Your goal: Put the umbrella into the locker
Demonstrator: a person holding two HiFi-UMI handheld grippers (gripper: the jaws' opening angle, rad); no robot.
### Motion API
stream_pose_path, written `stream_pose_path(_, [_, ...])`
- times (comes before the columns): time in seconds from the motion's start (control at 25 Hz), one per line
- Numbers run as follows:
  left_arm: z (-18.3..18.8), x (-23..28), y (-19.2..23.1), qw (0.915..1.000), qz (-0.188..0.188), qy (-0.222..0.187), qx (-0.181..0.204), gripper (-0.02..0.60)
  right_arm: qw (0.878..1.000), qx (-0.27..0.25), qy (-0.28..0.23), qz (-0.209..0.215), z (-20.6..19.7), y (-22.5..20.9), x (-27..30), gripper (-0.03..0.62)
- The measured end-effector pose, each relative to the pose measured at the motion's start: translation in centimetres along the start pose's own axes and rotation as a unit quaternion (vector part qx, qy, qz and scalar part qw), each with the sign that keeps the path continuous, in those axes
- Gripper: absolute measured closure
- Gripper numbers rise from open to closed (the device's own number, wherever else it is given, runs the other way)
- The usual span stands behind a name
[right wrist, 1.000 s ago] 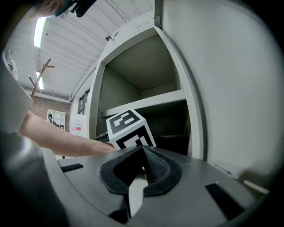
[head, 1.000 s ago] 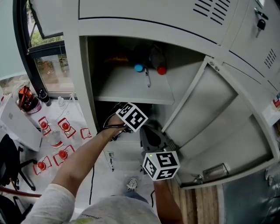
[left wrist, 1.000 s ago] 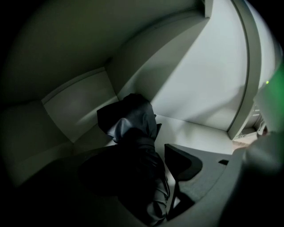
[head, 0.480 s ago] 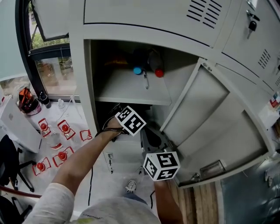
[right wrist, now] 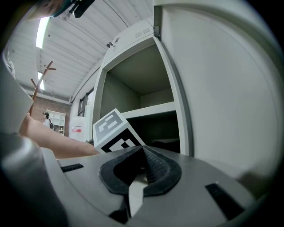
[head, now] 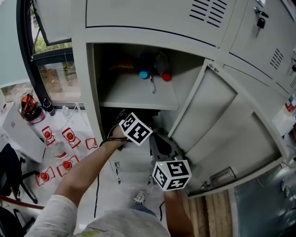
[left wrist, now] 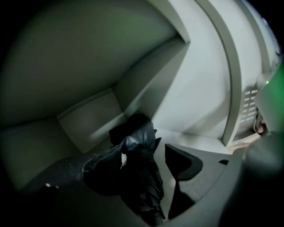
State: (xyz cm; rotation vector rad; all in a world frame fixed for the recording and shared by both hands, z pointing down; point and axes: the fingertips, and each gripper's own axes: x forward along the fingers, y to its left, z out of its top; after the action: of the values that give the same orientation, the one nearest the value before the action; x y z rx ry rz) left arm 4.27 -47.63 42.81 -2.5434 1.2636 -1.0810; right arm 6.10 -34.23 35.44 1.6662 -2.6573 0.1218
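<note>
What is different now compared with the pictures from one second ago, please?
The left tool sank slightly in the locker's lower compartment; its jaws stand apart around the umbrella. The right tool, shut and empty, stayed outside. No grasp change shows.

We take this for the locker corner of a workshop-like hall: a bank of grey metal lockers with vented doors [head: 152, 14], a black office chair [head: 9, 171], and a high white ribbed ceiling [right wrist: 102, 22] with a long strip light [right wrist: 43, 27].
</note>
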Motion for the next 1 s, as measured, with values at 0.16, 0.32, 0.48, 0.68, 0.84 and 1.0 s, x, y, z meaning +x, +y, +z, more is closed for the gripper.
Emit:
stream_pose_path(0.16, [0.9,-1.1,-0.4,0.9995,-0.006,-0.029,-0.013,0.278,1.0,0.0,-0.003,0.0,0.2,-0.1,-0.2,0.591])
stream_pose_path(0.32, [1.7,-2.5,-0.7,0.9974,-0.019,-0.058,-0.039,0.29,1.0,0.004,-0.004,-0.001,0.4,-0.1,-0.5,0.591])
stream_pose_path(0.48, [2.2,-3.8,-1.3,0.9935,-0.036,-0.088,-0.063,0.299,1.0,0.004,-0.005,-0.005,0.4,0.0,-0.9,0.591])
stream_pose_path(0.68, [2.4,-5.8,-1.3,0.9862,-0.051,-0.123,-0.099,0.339,1.0,0.003,-0.006,-0.005,0.5,0.5,-1.1,0.591])
stream_pose_path(0.84, [2.6,-8.2,-1.5,0.98,-0.062,-0.149,-0.117,0.339,1.0,-0.001,-0.009,-0.001,0.8,1.4,-0.9,0.591])
stream_pose_path(1.0, [2.5,-10.0,-1.6,0.9699,-0.066,-0.181,-0.149,0.364,1.0,-0.004,-0.009,0.002,0.9,2.1,-0.7,0.591])
